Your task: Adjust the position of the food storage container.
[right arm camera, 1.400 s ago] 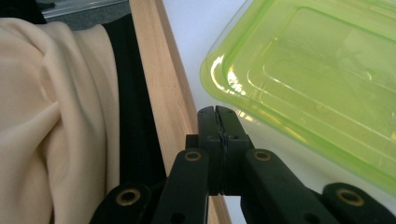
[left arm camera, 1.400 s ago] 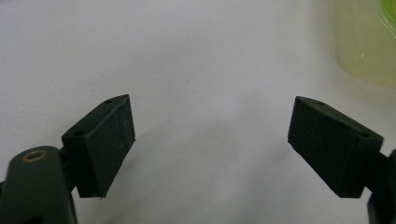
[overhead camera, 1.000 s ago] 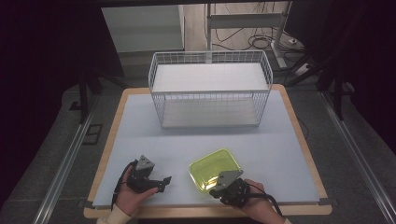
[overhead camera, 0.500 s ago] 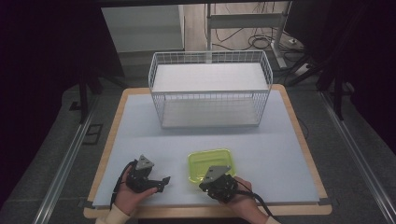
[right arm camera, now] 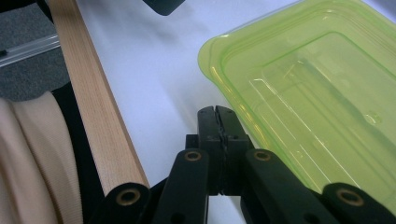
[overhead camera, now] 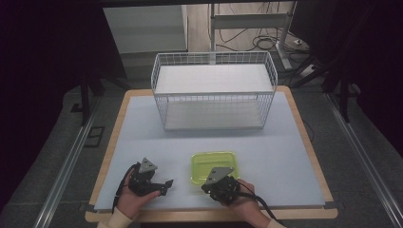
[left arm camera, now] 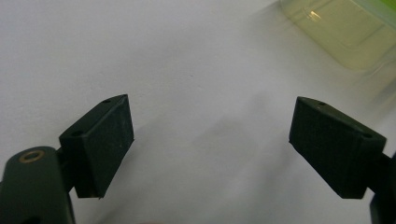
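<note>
Here we count one green lid (overhead camera: 215,163), one white wire basket (overhead camera: 214,90) and two grippers. The lid lies flat on the tabletop (overhead camera: 142,137), near its front edge, between our hands. Our right gripper (right arm camera: 217,122) has its fingers pressed together, empty, just beside the lid's rim. Our left gripper (left arm camera: 210,140) holds its fingers wide, with nothing between them. The high view alone gives the basket, well behind
</note>
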Demonstrator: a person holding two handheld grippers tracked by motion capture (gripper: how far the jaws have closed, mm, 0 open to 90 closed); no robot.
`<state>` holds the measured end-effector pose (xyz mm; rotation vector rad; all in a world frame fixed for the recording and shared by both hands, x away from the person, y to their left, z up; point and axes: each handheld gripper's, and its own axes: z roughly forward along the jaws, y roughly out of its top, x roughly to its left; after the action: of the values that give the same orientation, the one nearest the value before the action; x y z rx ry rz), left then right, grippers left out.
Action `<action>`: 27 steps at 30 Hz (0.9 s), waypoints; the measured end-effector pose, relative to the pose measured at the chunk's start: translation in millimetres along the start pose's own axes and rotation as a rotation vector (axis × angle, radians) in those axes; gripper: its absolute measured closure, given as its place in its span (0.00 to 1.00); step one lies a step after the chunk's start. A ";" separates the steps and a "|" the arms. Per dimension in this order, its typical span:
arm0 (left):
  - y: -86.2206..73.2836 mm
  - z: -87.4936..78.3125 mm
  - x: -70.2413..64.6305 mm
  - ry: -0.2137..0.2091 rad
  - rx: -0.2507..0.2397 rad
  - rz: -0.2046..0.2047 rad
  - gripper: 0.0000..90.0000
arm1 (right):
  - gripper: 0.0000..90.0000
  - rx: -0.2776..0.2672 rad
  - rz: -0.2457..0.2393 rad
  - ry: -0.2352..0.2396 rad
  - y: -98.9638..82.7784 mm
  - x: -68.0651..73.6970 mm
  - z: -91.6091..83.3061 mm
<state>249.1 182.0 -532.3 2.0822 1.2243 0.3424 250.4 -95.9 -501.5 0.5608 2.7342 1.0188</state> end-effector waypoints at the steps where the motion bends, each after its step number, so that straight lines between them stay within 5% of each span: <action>1: -0.1 0.0 -0.5 -0.001 0.000 0.000 0.15 | 1.00 -0.001 0.003 -0.001 -0.5 -0.1 -0.3; 10: -0.1 -3.0 0.6 -0.013 -0.006 -0.005 0.15 | 1.00 -0.098 0.029 0.052 -9.6 -5.3 -28.6; 14: 0.9 -4.4 0.2 -0.011 -0.025 -0.007 0.14 | 1.00 -0.203 0.103 0.006 -23.1 -26.2 -59.4; 20: 5.2 -9.4 -0.2 -0.013 -0.062 -0.028 0.18 | 0.93 -0.266 0.201 -0.079 -44.4 -55.9 -86.0; 23: 8.1 -12.4 -2.2 -0.018 -0.085 -0.020 0.20 | 0.69 -0.291 0.252 -0.104 -52.3 -66.7 -91.9; 24: 8.1 -12.4 -2.2 -0.018 -0.085 -0.020 0.20 | 0.69 -0.291 0.252 -0.104 -52.3 -66.7 -91.9; 27: 9.9 -14.0 -3.1 -0.017 -0.120 -0.031 0.20 | 0.46 -0.333 0.345 -0.103 -59.0 -77.7 -94.0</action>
<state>246.6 182.2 -515.0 1.9589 1.1951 0.3742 277.8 -224.2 -467.5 1.0116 2.3522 1.4388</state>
